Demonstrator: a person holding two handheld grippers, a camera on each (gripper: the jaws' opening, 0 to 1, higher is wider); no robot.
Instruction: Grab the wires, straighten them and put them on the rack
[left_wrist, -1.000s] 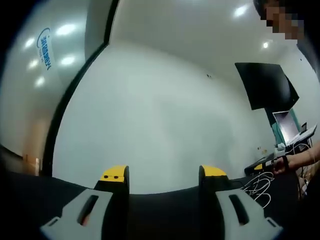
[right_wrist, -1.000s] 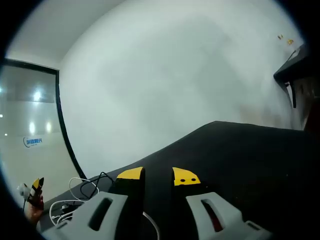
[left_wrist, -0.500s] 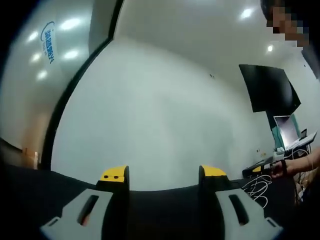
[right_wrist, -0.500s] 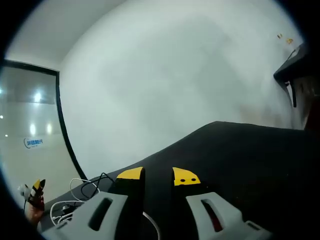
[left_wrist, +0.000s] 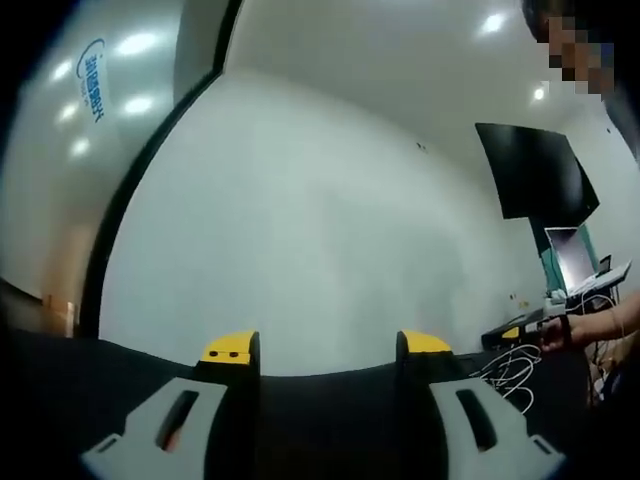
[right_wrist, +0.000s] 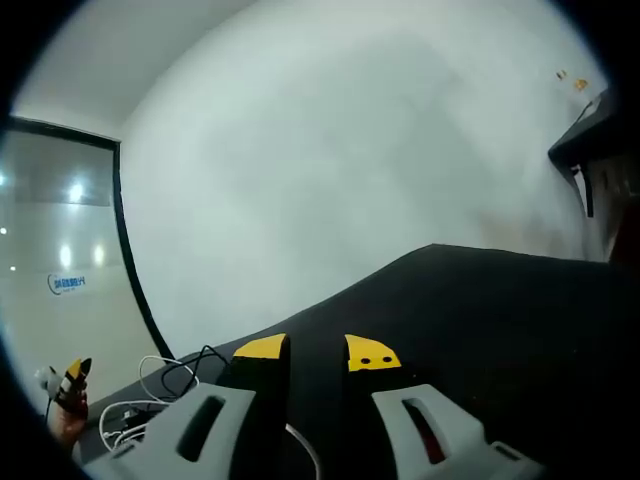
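On the black tabletop (right_wrist: 480, 300) the white wires (right_wrist: 150, 385) lie loose, off to my left. My right claw (right_wrist: 315, 352) pinches one white strand low between its jaws; my left claw (left_wrist: 326, 345) gapes empty. Straightening and racking remain, I judge.

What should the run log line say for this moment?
left gripper: open, empty, above black table | right gripper: narrow gap, white wire below jaws | wires: piled on table | rack: unseen
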